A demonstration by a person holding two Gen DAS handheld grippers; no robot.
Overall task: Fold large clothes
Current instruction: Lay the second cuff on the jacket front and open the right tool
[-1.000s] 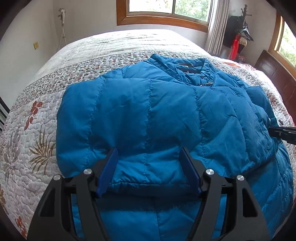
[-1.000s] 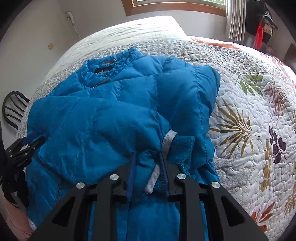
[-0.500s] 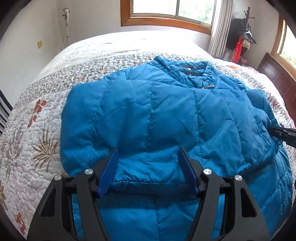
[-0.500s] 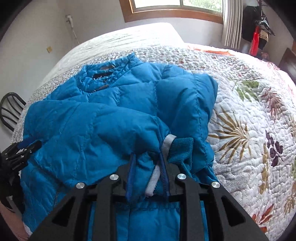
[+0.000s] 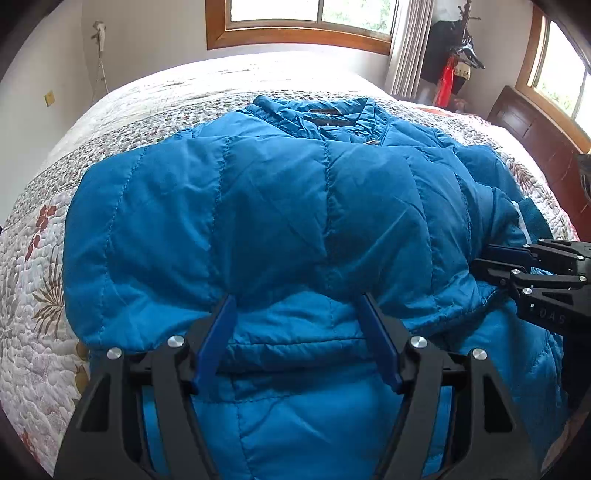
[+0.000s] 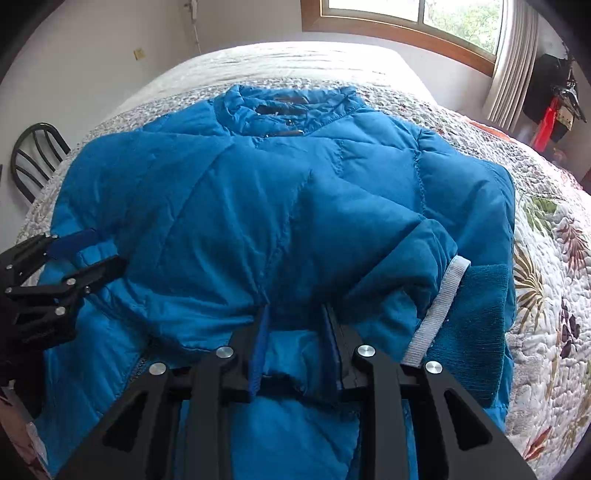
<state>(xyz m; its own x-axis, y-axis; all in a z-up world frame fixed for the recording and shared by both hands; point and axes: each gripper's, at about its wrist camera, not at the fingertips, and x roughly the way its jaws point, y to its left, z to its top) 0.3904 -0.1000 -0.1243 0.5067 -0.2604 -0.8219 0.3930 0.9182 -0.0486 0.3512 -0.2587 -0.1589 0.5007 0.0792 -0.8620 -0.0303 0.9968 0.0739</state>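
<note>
A wide bed (image 5: 122, 110) under a white quilted bedspread printed with leaves and flowers (image 6: 554, 295) fills a bedroom lit by a wood-framed window (image 5: 295, 33). Spread across the bedspread lies a large blue quilted puffer jacket (image 5: 277, 221), collar toward the window and a folded-over layer of its body draped toward the cameras. The left gripper (image 5: 295, 306), black-framed with blue pads, is clamped wide across the thick folded edge of that layer, its pads pressing into the fabric on both sides. The right gripper (image 6: 297, 314), its jaws much closer together, pinches a narrower bunch of the same fold just beside the sleeve's grey-white knit cuff (image 6: 439, 306). A dark metal chair (image 6: 35, 155) stands beside the bed at the left in the right wrist view, and a dark wooden headboard (image 5: 535, 136) borders the bed at the right in the left wrist view.
</note>
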